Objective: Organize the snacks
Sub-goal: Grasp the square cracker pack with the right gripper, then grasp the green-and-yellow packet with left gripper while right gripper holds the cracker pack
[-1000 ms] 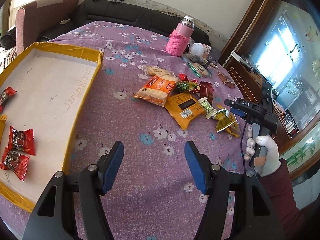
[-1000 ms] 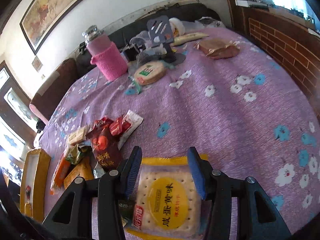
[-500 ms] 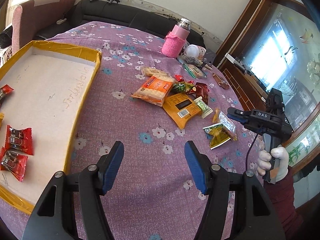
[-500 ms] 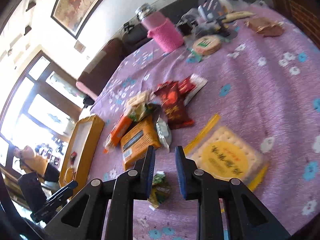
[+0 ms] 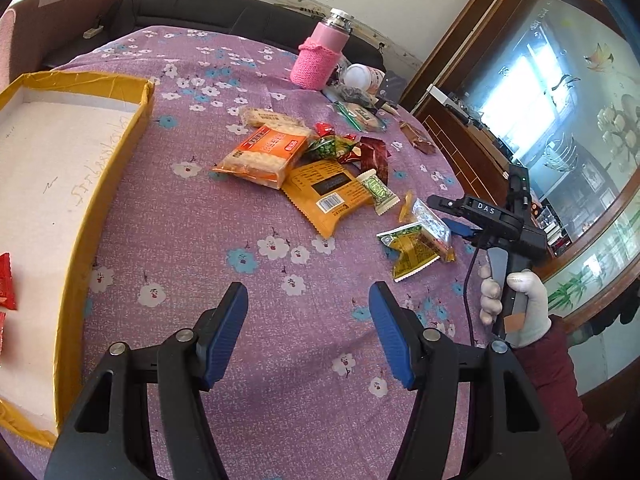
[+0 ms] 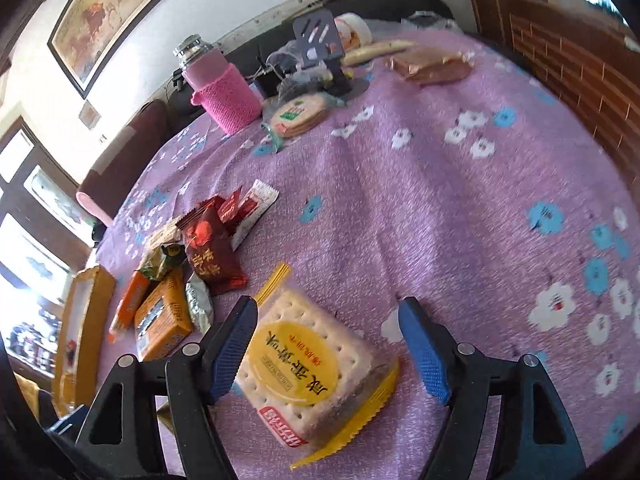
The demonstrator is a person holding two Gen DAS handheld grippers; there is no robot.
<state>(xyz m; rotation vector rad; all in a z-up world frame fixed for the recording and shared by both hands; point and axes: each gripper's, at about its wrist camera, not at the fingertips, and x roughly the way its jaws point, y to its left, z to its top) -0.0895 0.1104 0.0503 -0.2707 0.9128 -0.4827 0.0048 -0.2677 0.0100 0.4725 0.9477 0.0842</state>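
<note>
Left wrist view
- Left tool [image 5: 308,332]: we see it hanging over bare purple cloth, blue pads apart, nothing between them.
- Desk [image 5: 248,60]: a round top under a purple flowered cloth.
- Tray [image 5: 100,184]: yellow-rimmed, white inside, at the left edge; a red packet [image 5: 6,280] lies in it, cut off by the frame.
- Snack pile: near the middle of the desk we find an orange cracker pack [image 5: 264,152], an orange-brown packet [image 5: 328,196] touching it, a small green-and-white sweet [image 5: 378,192] just beside that, and green and dark red wrappers behind them.
- Green sachet [image 5: 412,250]: lies apart from the pile, just beside the right tool's tips.
- Right tool [image 5: 460,226]: held by a white-gloved hand [image 5: 516,304], pointing toward the clear cracker pack next to the green sachet.
- Pink bottle [image 5: 320,56]: upright at the far side in a knitted sleeve.

Right wrist view
- Right tool [image 6: 328,344]: jaws opening; we see the pads stand clear on either side of the biscuit pack.
- Biscuit pack [image 6: 308,372]: clear wrapper with a yellow round label, flat on the cloth between the pads, nearer the left pad.
- Snack pile: to the left, with a dark red packet [image 6: 210,252] on top.
- Pink bottle [image 6: 224,84]: far left, beside a round wafer pack [image 6: 298,114].
</note>
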